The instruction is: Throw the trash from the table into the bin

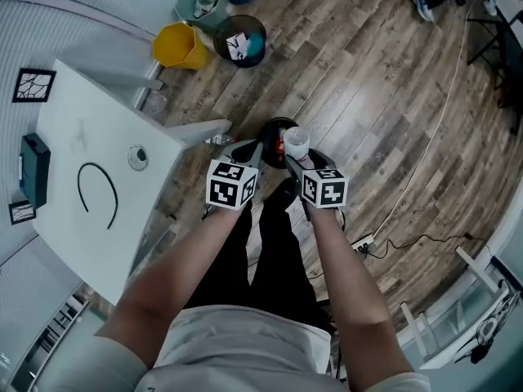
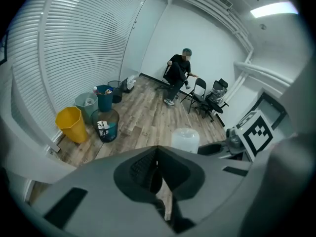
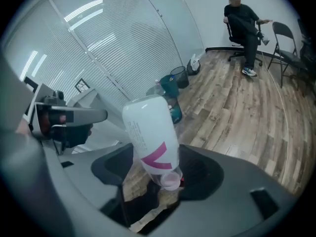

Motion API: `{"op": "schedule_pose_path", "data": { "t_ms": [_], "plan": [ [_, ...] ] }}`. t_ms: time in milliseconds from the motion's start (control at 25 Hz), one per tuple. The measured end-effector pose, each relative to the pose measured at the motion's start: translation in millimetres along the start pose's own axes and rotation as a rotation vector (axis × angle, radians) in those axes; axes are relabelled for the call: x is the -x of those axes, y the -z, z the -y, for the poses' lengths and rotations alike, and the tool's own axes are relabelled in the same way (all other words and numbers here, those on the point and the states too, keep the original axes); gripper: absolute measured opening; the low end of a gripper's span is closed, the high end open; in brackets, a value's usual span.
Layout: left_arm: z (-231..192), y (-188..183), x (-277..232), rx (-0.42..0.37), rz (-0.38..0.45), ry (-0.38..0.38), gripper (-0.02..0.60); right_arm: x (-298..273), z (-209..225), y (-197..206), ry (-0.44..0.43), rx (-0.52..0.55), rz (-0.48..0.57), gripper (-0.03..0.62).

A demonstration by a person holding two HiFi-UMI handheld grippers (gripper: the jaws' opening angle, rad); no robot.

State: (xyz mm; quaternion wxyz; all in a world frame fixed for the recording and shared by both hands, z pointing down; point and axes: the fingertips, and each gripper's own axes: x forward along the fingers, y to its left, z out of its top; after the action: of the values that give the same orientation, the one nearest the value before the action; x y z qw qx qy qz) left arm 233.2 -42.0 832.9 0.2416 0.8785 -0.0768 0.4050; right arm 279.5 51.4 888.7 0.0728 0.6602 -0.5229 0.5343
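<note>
The right tongs stand wide, clamped on a white plastic bottle with a pink mark, its cap end set down between them. The left tongs are closed tip to tip, with nothing seen in them. Both hang just above what looks like a round black bin on the wood-plank floor. The white surface stands beside that bin, to its left in the head view.

We are counting two grippers, left gripper and right gripper; one white bottle; one white table; one yellow bin, one blue bin, one grey bin, two black mesh bins by the blinds; one seated person.
</note>
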Motion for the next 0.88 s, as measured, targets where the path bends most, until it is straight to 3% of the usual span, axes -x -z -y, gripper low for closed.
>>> {"op": "schedule_pose_path", "data": {
  "t_ms": [360,880],
  "plan": [
    [-35.5,66.8,-38.3,0.046,-0.066,-0.005,-0.003,-72.4,25.5,69.4,0.012,-0.009,-0.096,0.302],
    [-27.6,92.7,-39.4,0.064,-0.085,0.024,-0.003,-81.5,22.7,80.8,0.033,-0.004,-0.089,0.302]
  ]
}}
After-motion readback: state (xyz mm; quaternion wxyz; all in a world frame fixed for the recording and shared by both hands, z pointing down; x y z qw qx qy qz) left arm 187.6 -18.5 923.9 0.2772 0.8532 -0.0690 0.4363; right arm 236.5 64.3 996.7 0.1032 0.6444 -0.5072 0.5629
